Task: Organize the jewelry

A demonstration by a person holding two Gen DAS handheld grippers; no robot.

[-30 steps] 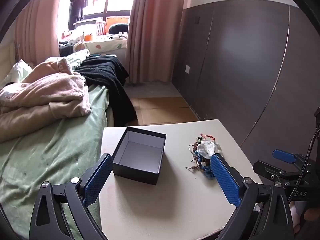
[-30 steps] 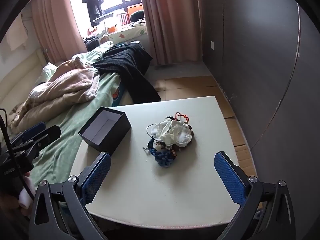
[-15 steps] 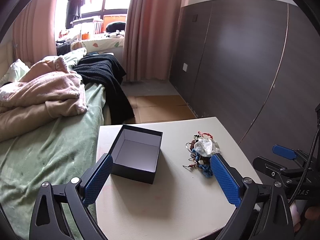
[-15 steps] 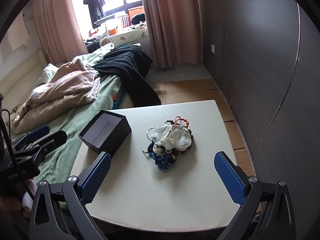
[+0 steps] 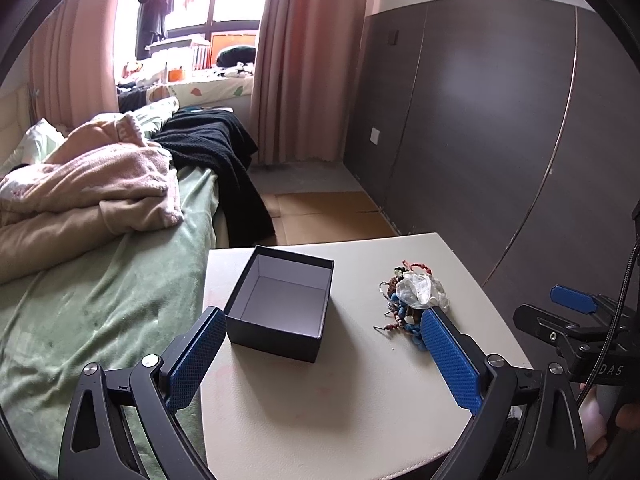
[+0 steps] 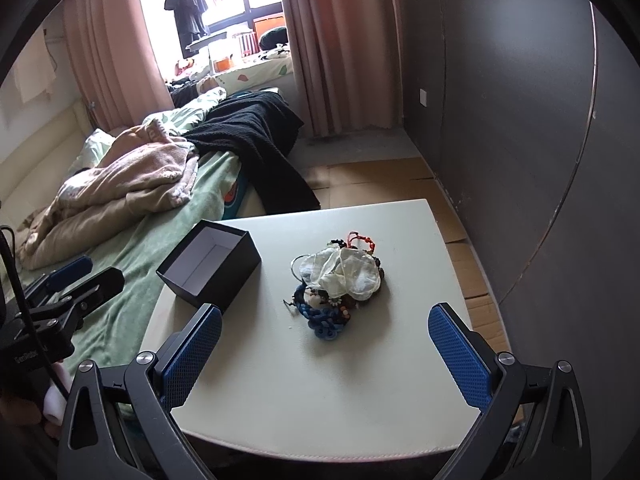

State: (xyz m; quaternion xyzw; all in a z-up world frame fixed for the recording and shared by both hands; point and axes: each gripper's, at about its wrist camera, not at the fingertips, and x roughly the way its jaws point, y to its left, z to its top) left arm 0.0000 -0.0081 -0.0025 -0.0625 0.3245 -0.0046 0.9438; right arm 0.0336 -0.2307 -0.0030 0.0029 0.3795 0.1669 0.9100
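Note:
A pile of jewelry, with a blue braided cord, beads, a red cord and a clear plastic bag on top, lies on the white table. It also shows in the left wrist view. An open, empty black box stands left of the pile; in the right wrist view the box is at the table's left side. My left gripper is open above the table's near part. My right gripper is open and empty, short of the pile.
A bed with a green sheet, pink blankets and a black garment borders the table's left. A dark panelled wall stands on the right. Cardboard lies on the floor beyond the table.
Both grippers have tilted or shifted slightly, so the table and its objects sit a little lower and further off in the views. Box and jewelry have not moved.

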